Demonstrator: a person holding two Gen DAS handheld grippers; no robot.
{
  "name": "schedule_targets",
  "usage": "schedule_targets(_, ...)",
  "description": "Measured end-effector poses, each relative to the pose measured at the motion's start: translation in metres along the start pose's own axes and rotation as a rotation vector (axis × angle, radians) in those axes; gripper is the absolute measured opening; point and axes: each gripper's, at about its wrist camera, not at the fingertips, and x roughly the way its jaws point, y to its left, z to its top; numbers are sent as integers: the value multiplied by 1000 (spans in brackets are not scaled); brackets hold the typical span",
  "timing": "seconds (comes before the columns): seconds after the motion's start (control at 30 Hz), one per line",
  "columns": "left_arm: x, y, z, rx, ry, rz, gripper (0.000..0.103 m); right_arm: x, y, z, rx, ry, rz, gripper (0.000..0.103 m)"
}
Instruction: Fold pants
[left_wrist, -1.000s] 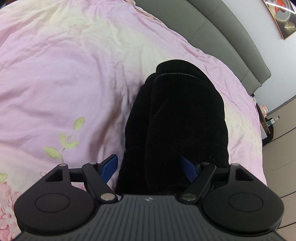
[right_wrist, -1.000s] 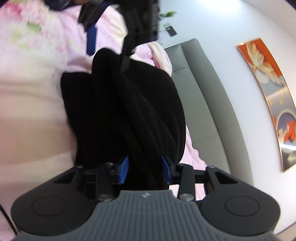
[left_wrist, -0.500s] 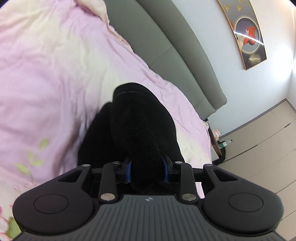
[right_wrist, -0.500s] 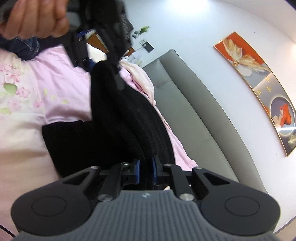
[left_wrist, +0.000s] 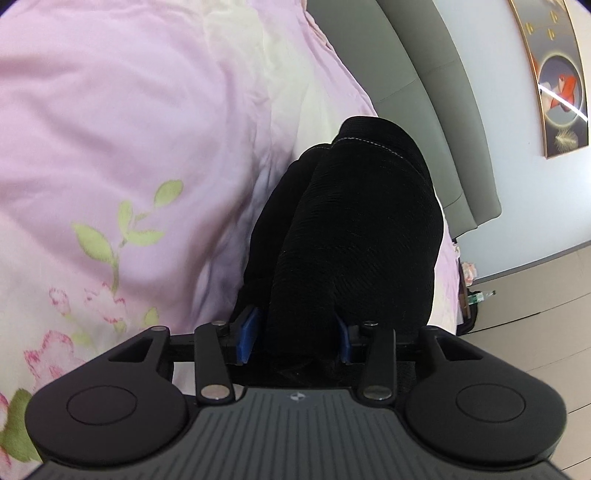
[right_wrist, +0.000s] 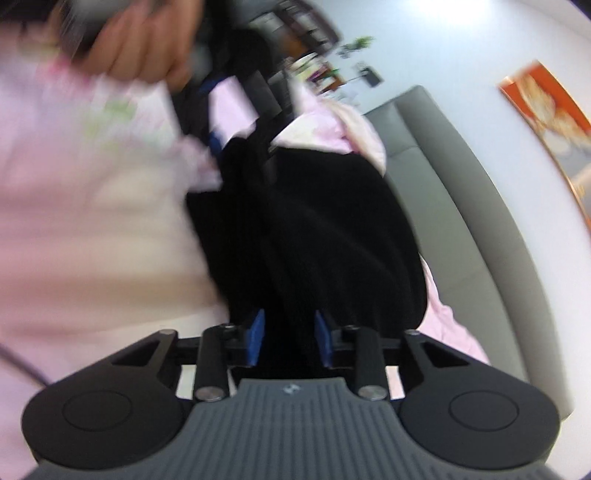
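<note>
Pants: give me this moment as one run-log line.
pants: black, folded, on pink bedspread | left gripper: jaws just reopening, pants between | right gripper: same | step: releasing fold

Black pants; pink floral bedspread; grey headboard

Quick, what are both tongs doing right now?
Left tongs: open, just been opening, black pants between them, not clamped.
Right tongs: open, just been opening, same pants between them.
</note>
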Motion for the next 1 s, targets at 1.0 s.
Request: schedule_targets(1.0, 7, -15, -4, 122, -15, 88, 67, 177, -150, 53, 1025, 111, 187, 33)
